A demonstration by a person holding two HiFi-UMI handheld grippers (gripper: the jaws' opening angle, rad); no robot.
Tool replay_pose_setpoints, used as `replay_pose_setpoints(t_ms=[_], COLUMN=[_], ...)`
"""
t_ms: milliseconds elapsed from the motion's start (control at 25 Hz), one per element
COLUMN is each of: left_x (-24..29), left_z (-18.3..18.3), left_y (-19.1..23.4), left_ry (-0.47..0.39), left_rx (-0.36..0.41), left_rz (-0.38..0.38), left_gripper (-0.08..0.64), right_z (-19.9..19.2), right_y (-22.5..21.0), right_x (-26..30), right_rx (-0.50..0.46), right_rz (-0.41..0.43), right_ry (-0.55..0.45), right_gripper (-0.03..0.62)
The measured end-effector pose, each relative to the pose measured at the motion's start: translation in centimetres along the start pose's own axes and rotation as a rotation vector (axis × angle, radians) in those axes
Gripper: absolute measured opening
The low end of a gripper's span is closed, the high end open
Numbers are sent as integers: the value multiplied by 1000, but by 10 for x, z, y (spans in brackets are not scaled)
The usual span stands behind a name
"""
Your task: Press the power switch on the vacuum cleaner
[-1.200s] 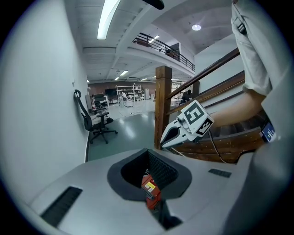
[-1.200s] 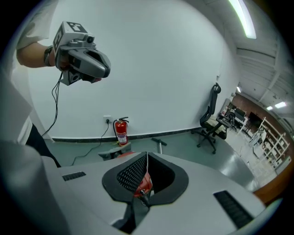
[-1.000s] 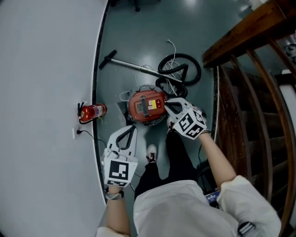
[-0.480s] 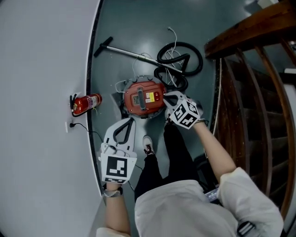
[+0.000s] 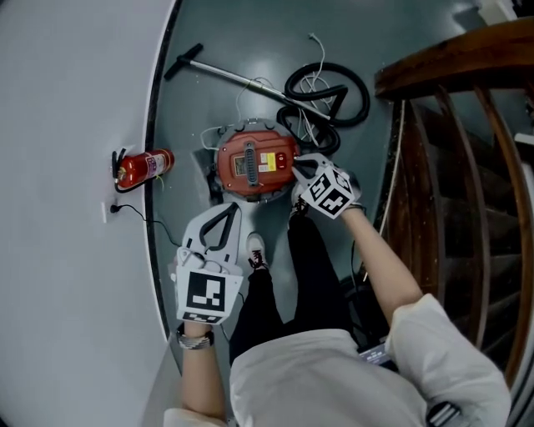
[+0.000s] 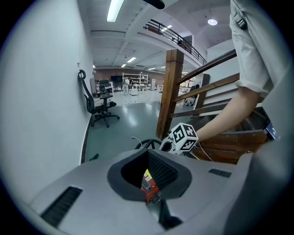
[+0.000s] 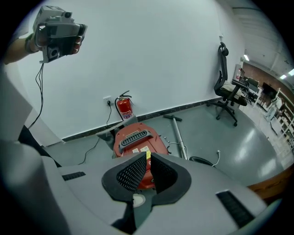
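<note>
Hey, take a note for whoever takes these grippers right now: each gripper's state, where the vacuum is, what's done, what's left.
Left gripper: jaws together, empty, held short of the vacuum.
Right gripper: jaws nearly together, empty, tips at the right edge of the round red vacuum cleaner.
Done: right gripper is at the vacuum.
Left: press the power switch, which I cannot pick out; no press is visible.

Ceiling strip lights (image 6: 115, 10) are giving cool, even brightness — the glossy floor (image 6: 126, 114) is throwing back pale glare, and shadows are lying faint. Both gripper views are bulging with fisheye distortion and going black at the corners, the left gripper (image 6: 148, 156) smearing out of focus near the lens, while the head view is bending the white wall (image 5: 75, 167) into a curve.
</note>
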State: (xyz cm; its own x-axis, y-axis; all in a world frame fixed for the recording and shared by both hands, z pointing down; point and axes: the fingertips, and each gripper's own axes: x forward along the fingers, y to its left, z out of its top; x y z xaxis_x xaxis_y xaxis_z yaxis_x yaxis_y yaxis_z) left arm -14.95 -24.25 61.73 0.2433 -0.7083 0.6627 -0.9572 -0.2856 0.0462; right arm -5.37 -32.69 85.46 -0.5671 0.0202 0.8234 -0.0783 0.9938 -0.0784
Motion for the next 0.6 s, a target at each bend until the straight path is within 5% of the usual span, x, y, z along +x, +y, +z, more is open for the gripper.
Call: replay_pose_setpoints(t_ms=[600], left_x=[23], left_z=[-38], left_y=[9], left_ry=[42], left_rx=[-42], left_rz=[0], left_gripper=[2], right_z=[-23], right_y=[-10], right_x=[73], right_rx=[-73], right_rz=[79], right_ry=[88], right_gripper=[32])
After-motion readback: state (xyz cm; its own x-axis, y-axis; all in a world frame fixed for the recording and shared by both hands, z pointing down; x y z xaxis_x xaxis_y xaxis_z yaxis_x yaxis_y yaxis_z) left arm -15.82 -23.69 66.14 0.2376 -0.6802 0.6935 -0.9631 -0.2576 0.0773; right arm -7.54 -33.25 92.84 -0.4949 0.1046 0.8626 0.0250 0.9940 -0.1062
